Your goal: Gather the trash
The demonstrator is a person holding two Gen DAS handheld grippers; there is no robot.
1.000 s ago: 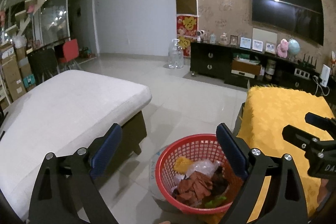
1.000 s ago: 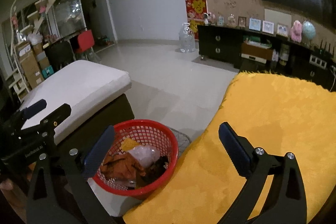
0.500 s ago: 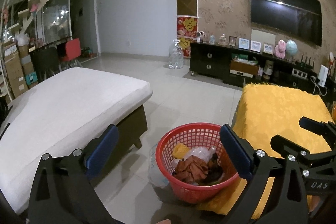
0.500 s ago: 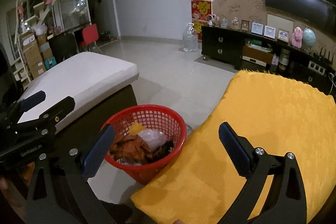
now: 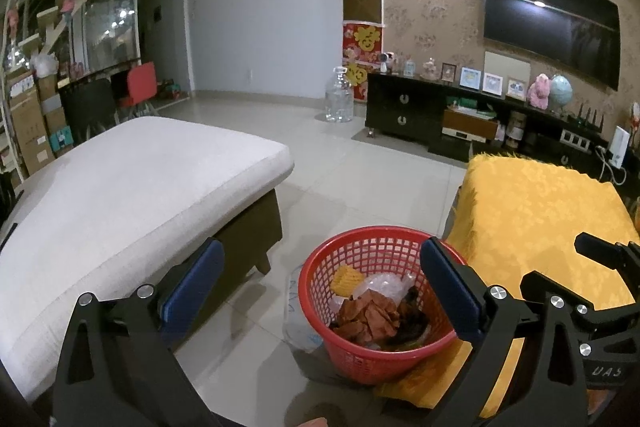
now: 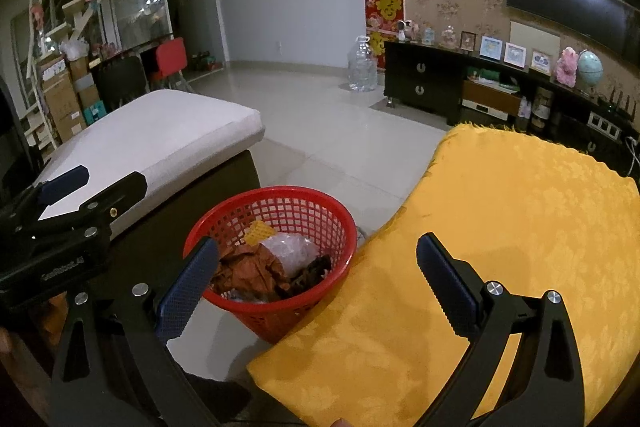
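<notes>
A red mesh basket [image 5: 362, 233] stands on the tiled floor between a white cushioned bench and a yellow-covered table. It holds crumpled brown paper [image 5: 368, 313], a yellow piece [image 5: 345, 277] and clear plastic wrap [image 5: 382, 283]. My left gripper [image 5: 320, 281] hovers open just above and before the basket, with nothing between its blue pads. My right gripper [image 6: 318, 281] is open and empty too, over the basket's [image 6: 280, 193] right side and the table corner. Each gripper shows in the other's view: the right gripper [image 5: 568, 267] at the right edge, the left gripper [image 6: 92, 185] at the left edge.
The white bench [image 5: 132, 183] fills the left, the yellow cloth table [image 6: 520, 227] the right. A clear plastic bag [image 5: 296, 315] lies on the floor against the basket. Farther off are a dark TV cabinet [image 5: 404, 107], a water jug [image 5: 339, 101] and stacked boxes [image 5: 28, 123].
Both grippers have drawn back a little, so the basket sits higher and fuller in both views. The left jaws have spread slightly wider.
</notes>
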